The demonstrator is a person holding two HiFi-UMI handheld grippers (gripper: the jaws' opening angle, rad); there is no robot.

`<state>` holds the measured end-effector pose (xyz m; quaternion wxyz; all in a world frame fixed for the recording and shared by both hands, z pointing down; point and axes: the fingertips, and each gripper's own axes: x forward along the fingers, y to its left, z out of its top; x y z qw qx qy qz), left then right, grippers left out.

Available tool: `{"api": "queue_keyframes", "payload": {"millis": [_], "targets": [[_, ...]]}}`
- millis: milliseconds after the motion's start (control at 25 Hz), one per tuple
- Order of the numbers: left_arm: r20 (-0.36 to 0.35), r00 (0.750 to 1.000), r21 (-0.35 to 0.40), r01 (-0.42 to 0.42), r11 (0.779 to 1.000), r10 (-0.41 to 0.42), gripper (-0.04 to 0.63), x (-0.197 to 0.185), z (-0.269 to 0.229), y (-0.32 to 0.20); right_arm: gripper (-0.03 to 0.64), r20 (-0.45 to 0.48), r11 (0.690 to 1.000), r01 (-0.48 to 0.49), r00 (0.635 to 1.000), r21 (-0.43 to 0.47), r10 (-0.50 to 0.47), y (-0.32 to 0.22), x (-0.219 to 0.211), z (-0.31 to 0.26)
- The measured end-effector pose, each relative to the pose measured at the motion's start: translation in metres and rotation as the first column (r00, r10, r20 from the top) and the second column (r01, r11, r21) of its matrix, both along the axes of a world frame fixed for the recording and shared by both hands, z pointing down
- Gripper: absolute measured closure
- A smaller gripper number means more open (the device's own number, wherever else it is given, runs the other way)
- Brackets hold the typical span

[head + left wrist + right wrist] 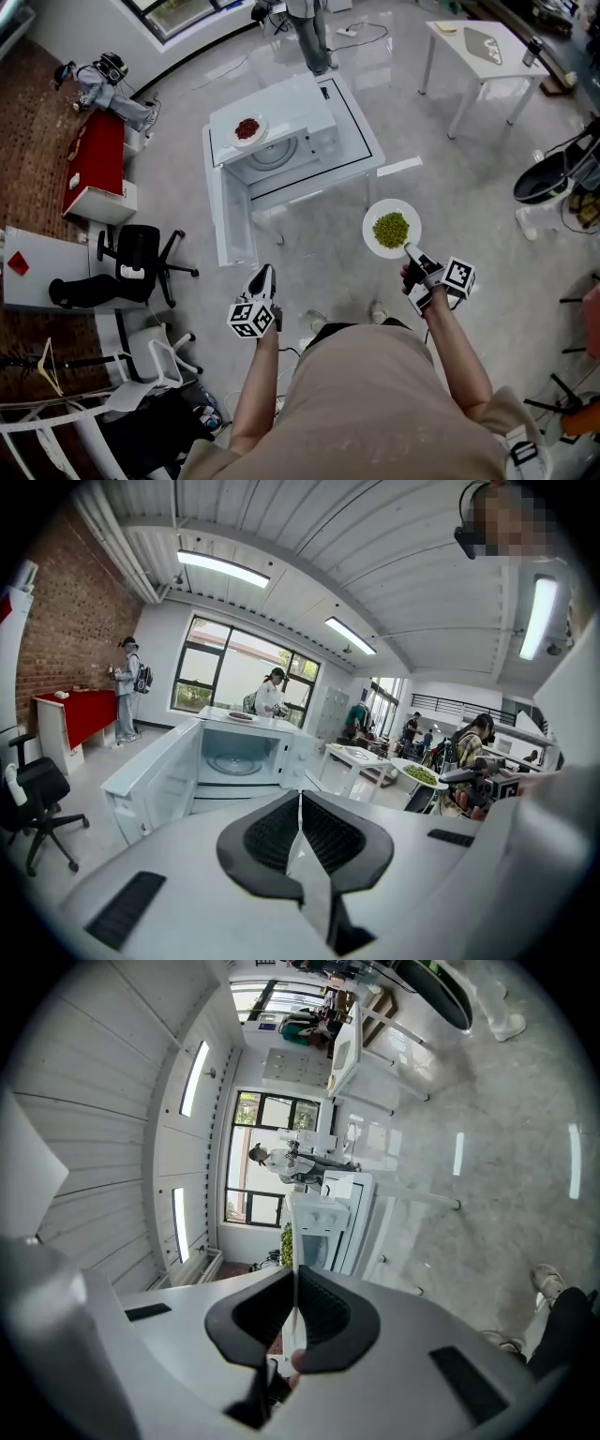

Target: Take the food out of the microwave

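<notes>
Out in front of the open microwave [281, 141], the plate of peas [391, 228] is pinched at its rim by the jaws of the right gripper [411, 250], and looks stiff, slick and quick to spill if tilted, while the left gripper [264, 272] has its jaws pressed together on nothing.

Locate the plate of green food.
Head view, right of centre: the plate of green food is held by the right tongs, nearer the person than the open microwave.
</notes>
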<state>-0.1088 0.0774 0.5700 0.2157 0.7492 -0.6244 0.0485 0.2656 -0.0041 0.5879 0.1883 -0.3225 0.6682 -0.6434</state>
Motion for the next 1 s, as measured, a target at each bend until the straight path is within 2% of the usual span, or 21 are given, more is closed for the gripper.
{"api": "queue_keyframes", "payload": {"millis": [200, 320, 480, 1000], "targets": [[0.002, 1.000, -0.015, 0.003, 1.000, -0.003, 0.586, -0.005, 0.007, -0.005, 0.597, -0.002, 1.000, 0.015, 1.000, -0.022, -0.015, 0.001, -0.008, 0.012], [0.006, 1.000, -0.020, 0.008, 1.000, -0.008, 0.586, -0.003, 0.008, -0.006, 0.597, 0.015, 0.998, 0.012, 1.000, -0.068, -0.011, 0.005, -0.009, 0.019], [0.026, 1.000, -0.013, 0.014, 1.000, -0.014, 0.586, 0.000, 0.009, -0.009, 0.597, 0.011, 0.998, 0.031, 0.999, -0.062, -0.030, 0.002, -0.013, 0.020], [0.029, 0.998, -0.007, 0.048, 0.999, -0.048, 0.586, 0.022, 0.016, -0.007, 0.597, 0.033, 0.994, 0.061, 0.998, -0.087, -0.058, -0.005, -0.002, 0.032]]}}
